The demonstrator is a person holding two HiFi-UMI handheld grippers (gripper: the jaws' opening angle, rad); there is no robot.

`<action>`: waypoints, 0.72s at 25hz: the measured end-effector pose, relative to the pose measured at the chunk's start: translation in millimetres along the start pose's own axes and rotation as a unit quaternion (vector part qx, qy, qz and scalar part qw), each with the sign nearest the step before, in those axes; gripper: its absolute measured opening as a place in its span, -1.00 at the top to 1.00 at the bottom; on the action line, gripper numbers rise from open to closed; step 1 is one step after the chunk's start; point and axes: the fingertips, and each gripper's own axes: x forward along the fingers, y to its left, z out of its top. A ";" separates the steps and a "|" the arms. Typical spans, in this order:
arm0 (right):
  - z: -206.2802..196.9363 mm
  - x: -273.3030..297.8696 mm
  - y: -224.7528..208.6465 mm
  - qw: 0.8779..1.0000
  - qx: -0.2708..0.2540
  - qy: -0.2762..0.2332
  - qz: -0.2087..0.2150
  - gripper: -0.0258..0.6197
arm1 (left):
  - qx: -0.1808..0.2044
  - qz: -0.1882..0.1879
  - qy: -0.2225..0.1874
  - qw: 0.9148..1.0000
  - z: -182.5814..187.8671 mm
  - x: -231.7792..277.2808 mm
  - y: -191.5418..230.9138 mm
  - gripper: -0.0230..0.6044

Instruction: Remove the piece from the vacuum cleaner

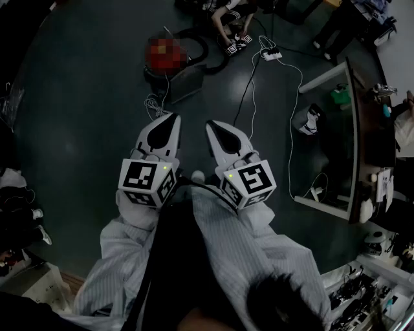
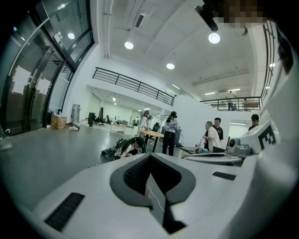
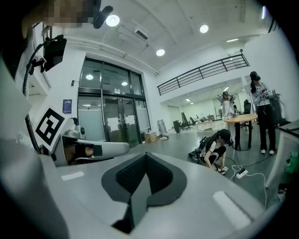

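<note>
The vacuum cleaner (image 1: 155,72) lies on the dark floor ahead of me, its reddish body partly under a blur. A black hose (image 1: 204,50) curls from it, and a grey flat part (image 1: 185,85) rests beside it. My left gripper (image 1: 169,120) and right gripper (image 1: 217,127) hang side by side near my chest, well short of the cleaner. Both are shut with nothing between the jaws. The left gripper (image 2: 152,179) and the right gripper (image 3: 140,182) each show closed dark pads in their own views, pointing out across the hall.
A crouching person (image 1: 229,16) works past the cleaner. A white power strip (image 1: 272,55) and a long white cable (image 1: 294,116) lie to the right. A white-framed table (image 1: 336,136) stands at the right. Several people stand by a round table (image 2: 152,134).
</note>
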 end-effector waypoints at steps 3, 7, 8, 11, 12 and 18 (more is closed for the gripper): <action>-2.5 -1.0 -2.2 1.000 0.001 0.000 0.003 0.92 | 0.001 0.000 0.000 1.000 -2.7 2.2 -2.3 0.91; -2.4 -3.7 -5.7 1.000 0.002 0.000 0.005 0.92 | 0.003 0.002 0.001 1.000 -2.8 4.9 -6.9 0.91; -2.0 -3.8 -7.3 1.000 0.002 0.000 0.006 0.92 | 0.003 0.003 0.002 1.000 -2.8 6.2 -7.5 0.91; -1.9 -3.7 -13.6 1.000 0.005 0.000 0.007 0.92 | 0.003 0.006 0.004 1.000 -3.6 11.5 -8.4 0.91; -2.2 -4.0 -16.3 1.000 0.005 0.000 0.007 0.92 | 0.003 0.008 0.005 1.000 -4.2 13.8 -9.0 0.91; -9.2 -7.5 -39.7 1.000 0.012 0.005 0.003 0.92 | 0.004 0.020 0.008 1.000 -12.0 31.2 -17.2 0.91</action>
